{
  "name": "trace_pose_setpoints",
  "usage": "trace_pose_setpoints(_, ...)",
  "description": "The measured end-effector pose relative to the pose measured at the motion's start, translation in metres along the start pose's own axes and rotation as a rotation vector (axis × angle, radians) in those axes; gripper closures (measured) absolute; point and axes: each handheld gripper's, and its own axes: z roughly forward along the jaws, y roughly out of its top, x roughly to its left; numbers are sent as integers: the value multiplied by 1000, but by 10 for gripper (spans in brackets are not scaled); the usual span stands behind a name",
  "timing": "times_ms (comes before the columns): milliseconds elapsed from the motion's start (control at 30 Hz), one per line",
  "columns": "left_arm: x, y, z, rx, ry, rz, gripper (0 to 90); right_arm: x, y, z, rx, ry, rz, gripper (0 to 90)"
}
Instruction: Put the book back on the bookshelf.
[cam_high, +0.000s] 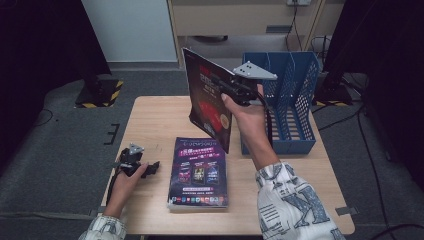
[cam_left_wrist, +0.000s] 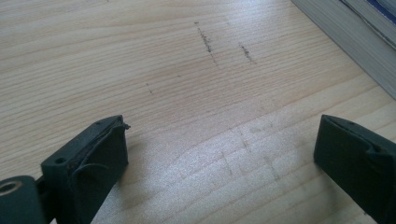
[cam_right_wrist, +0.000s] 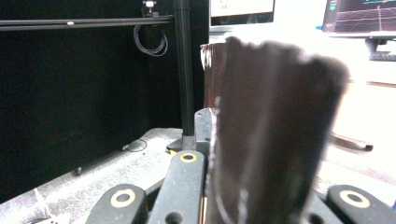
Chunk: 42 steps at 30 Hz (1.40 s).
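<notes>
While blurred up close, magazine (cam_right_wrist: 271, 135) hides right gripper (cam_high: 227, 86) fingers.

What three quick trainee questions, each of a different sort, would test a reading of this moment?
1. True or false: the right hand-held gripper is shut on the red magazine.
2. Where does the purple magazine lie: A on the wooden table, B in the blue file rack, C on the floor?
3. Fill in: the left hand-held gripper has its jaws ____.

Key:
1. True; it holds the red magazine upright above the table.
2. A, flat between the two hands.
3. Open, with bare wood between them.
</notes>
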Motion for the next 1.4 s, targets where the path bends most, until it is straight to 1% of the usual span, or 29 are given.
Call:
trace_pose_setpoints(100,0,0,0,0,0,-1,18,-3,3,-4,-6,-8,-1,870)
trace_pose_setpoints(267,0,0,0,1,0,-1,16,-8,6,-9,-14,-17,8,870)
trace_pose_setpoints(300,-1,0,0,1,0,0,16,-8,7,-10,-17,-21,16,870)
trace_pose_setpoints(400,-1,0,0,1,0,-1,16,-10,8,-12,-20,-29,10,870)
trace_pose_setpoints(467,-1,0,0,3,-1,-1,16,-10,9,-14,-22,-30,22,870)
trace_pose_setpoints(733,-1,0,0,4,-1,-1,12,-14,12,-18,-31,-36,25,870)
trace_pose_setpoints(833,-1,0,0,4,-1,-1,12,-17,12,-21,-33,-44,36,870)
trace_pose_setpoints(1233,-2,1,1,7,-1,2,9,-29,15,-34,-44,-67,49,870)
trace_pose_setpoints(1400,-2,1,1,5,-4,3,9,-35,14,-42,-54,-76,66,871)
